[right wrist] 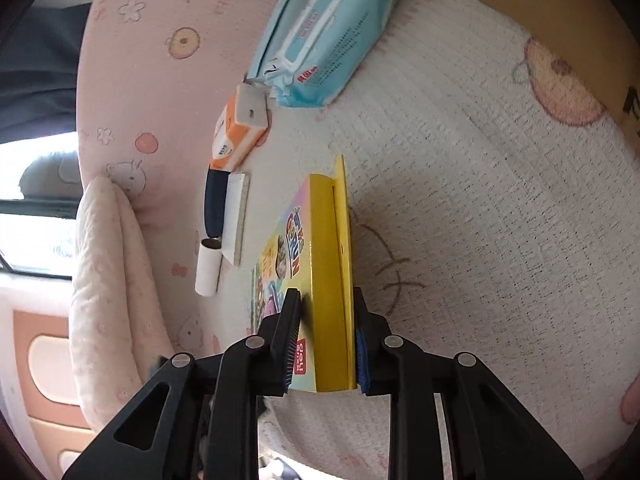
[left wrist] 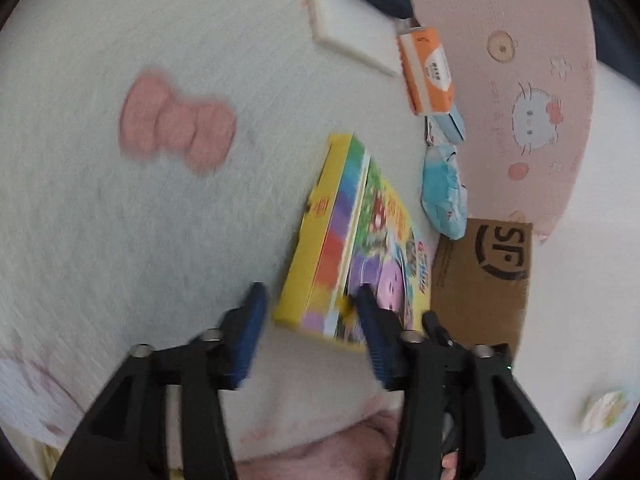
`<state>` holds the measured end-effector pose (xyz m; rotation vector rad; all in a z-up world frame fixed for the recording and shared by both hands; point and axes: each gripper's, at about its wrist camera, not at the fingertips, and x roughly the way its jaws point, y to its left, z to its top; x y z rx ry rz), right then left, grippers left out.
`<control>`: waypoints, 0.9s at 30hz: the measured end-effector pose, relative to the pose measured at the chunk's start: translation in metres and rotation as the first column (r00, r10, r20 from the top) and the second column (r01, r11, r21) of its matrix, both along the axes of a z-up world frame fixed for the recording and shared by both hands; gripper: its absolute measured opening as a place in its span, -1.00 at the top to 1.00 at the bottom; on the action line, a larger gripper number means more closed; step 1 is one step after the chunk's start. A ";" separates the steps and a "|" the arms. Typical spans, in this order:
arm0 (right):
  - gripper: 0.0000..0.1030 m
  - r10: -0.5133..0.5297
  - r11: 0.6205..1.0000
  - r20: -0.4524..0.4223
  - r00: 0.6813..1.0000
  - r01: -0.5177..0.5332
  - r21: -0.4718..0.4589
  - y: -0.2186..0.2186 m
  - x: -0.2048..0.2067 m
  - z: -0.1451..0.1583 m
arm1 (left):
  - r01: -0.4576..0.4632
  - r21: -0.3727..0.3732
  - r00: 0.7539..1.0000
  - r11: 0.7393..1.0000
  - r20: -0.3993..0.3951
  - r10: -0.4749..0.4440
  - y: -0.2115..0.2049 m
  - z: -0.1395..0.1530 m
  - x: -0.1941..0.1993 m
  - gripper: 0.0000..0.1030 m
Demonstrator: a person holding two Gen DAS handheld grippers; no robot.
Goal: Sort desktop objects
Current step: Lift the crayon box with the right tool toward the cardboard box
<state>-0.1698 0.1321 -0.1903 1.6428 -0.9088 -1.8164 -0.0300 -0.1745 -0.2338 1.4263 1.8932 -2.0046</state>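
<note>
While right hand-held gripper clamps yellow crayon box by near end, tilted over white bedspread, left hand-held gripper stands released at box's 6 o'clock corner. We judge risk: box pivots, flap opens; wipes pack lies at 12 o'clock.

Surface: white textured bed cover with pink bow and cartoon prints.
Edge: pink printed bedding.
Pillow: pale pink pillow, left in the right view.
Window: bright daylight, far left.
Furniture: pink-and-cream panel beneath.
</note>
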 end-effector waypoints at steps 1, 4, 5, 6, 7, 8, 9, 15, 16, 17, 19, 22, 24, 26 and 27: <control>0.60 -0.004 1.000 0.010 1.000 0.004 -0.001 0.000 0.000 -0.001 | -0.040 0.038 0.999 0.999 -0.003 0.040 0.004 -0.005 0.004 -0.11; 0.60 -0.010 1.000 0.027 1.000 0.010 -0.005 0.000 0.002 -0.003 | -0.139 0.027 0.990 0.990 -0.012 0.139 0.010 -0.004 0.010 -0.11; 0.60 -0.010 1.000 0.029 1.000 0.010 -0.007 0.000 0.003 -0.004 | -0.152 -0.012 0.988 0.988 -0.031 0.151 0.011 0.002 0.009 -0.08; 0.60 -0.012 1.000 0.034 0.999 0.012 -0.009 0.001 0.004 -0.005 | -0.165 -0.062 0.985 0.984 -0.056 0.161 0.010 0.009 0.007 -0.08; 0.60 -0.014 1.000 0.039 0.999 0.014 -0.011 0.001 0.004 -0.007 | -0.172 -0.093 0.984 0.981 -0.067 0.166 0.010 0.014 0.006 -0.08; 0.60 -0.016 1.000 0.044 0.999 0.017 -0.013 0.001 0.005 -0.008 | -0.180 -0.108 0.982 0.978 -0.076 0.172 0.010 0.017 0.006 -0.08; 0.60 -0.020 1.000 0.050 0.999 0.021 -0.017 0.002 0.005 -0.010 | -0.189 -0.113 0.980 0.975 -0.085 0.181 0.010 0.019 0.006 -0.08; 0.60 -0.020 0.999 0.053 0.998 0.022 -0.023 0.001 0.006 -0.011 | -0.218 -0.124 0.976 0.968 -0.041 0.215 0.006 0.012 0.006 0.19; 0.60 -0.020 1.000 0.046 0.999 0.021 -0.019 0.000 0.006 -0.009 | -0.228 -0.127 0.974 0.965 -0.041 0.224 0.005 0.012 0.007 0.19; 0.60 -0.019 1.000 0.038 0.999 0.020 -0.014 -0.001 0.007 -0.007 | -0.237 -0.130 0.971 0.963 -0.041 0.234 0.004 0.012 0.008 0.21; 0.60 -0.018 1.000 0.023 1.000 0.018 -0.006 -0.004 0.008 -0.003 | -0.235 -0.170 0.972 0.957 -0.068 0.227 0.004 0.021 0.006 0.26; 0.59 -0.022 1.000 -0.001 1.000 0.022 -0.002 -0.005 0.006 0.004 | -0.221 -0.245 0.973 0.944 -0.122 0.197 0.005 0.041 0.002 0.36; 0.58 -0.025 1.000 -0.013 1.000 0.025 0.003 -0.004 0.003 0.010 | -0.214 -0.261 0.974 0.941 -0.133 0.185 0.007 0.050 0.000 0.37; 0.58 -0.012 1.000 -0.035 0.999 0.013 0.024 -0.005 -0.001 0.018 | -0.211 -0.264 0.975 0.941 -0.130 0.182 0.009 0.055 -0.002 0.37; 0.58 -0.003 0.999 -0.047 0.999 0.004 0.036 -0.005 -0.003 0.022 | -0.213 -0.259 0.974 0.942 -0.130 0.185 0.010 0.057 -0.003 0.37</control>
